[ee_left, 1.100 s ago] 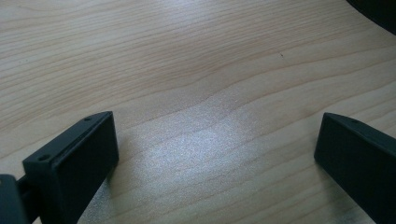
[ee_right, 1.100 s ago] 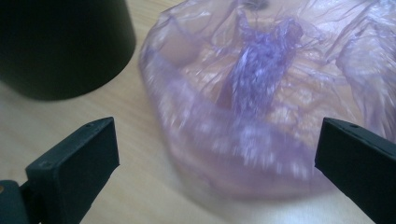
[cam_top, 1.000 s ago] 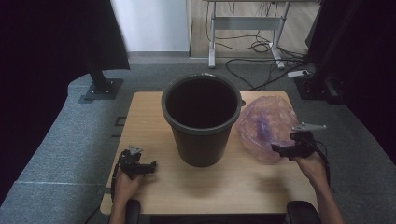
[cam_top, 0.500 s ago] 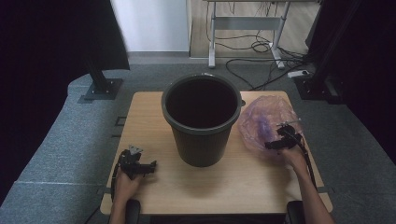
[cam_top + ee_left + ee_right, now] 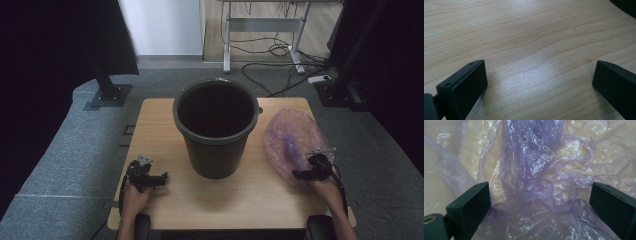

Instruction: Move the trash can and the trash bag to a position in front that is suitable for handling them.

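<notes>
From up high, a big dark bucket (image 5: 216,129) stands in the middle of the wooden tabletop (image 5: 250,195), a crinkly purple plastic bag (image 5: 290,140) lies to its right, the right gripper (image 5: 311,171) sits at the bag's near edge, and the left gripper (image 5: 150,178) rests well apart from the bucket on the left. In the left gripper view its fingers (image 5: 464,87) are wide open over bare wood. In the right gripper view the fingers (image 5: 471,206) are wide open with the bag (image 5: 536,195) bunched between them, and I think the thin plastic could slip out or tear if they pinch only a little fold.
</notes>
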